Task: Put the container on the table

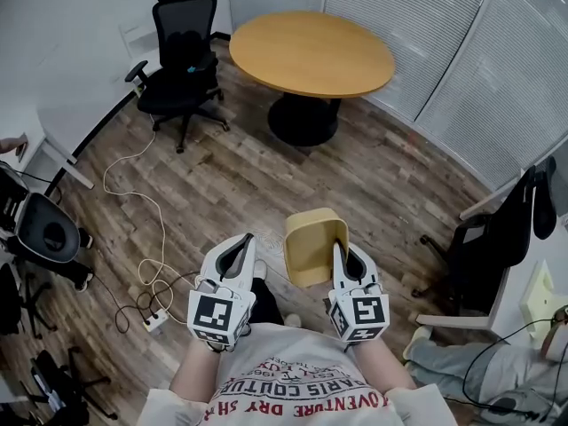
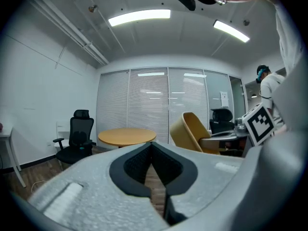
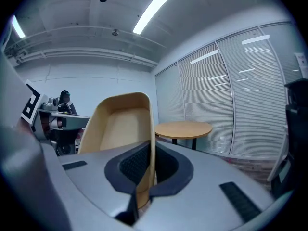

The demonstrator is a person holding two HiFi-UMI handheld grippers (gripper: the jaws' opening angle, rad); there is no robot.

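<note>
The container (image 1: 312, 247) looked like smooth, matt tan plastic. The table (image 1: 311, 51) had a satin, wood-toned top, and the floor (image 1: 248, 180) showed worn-looking wood-grain planks. The left gripper (image 1: 246, 240) and right gripper (image 1: 338, 248) had matt, grainy grey shells with ribbed black pads (image 3: 137, 165).

The wood-plank floor (image 1: 248, 176) carries a round wooden counter (image 1: 311, 51), a black office chair (image 1: 182, 51) beside it, and a white cable (image 1: 133, 185) looping to a power strip (image 1: 155, 320).

The container's (image 3: 120, 124) lower end is hidden behind the jaws of the right gripper (image 3: 149, 153); the person's shirt (image 1: 293, 389) is cut off by the bottom edge.
</note>
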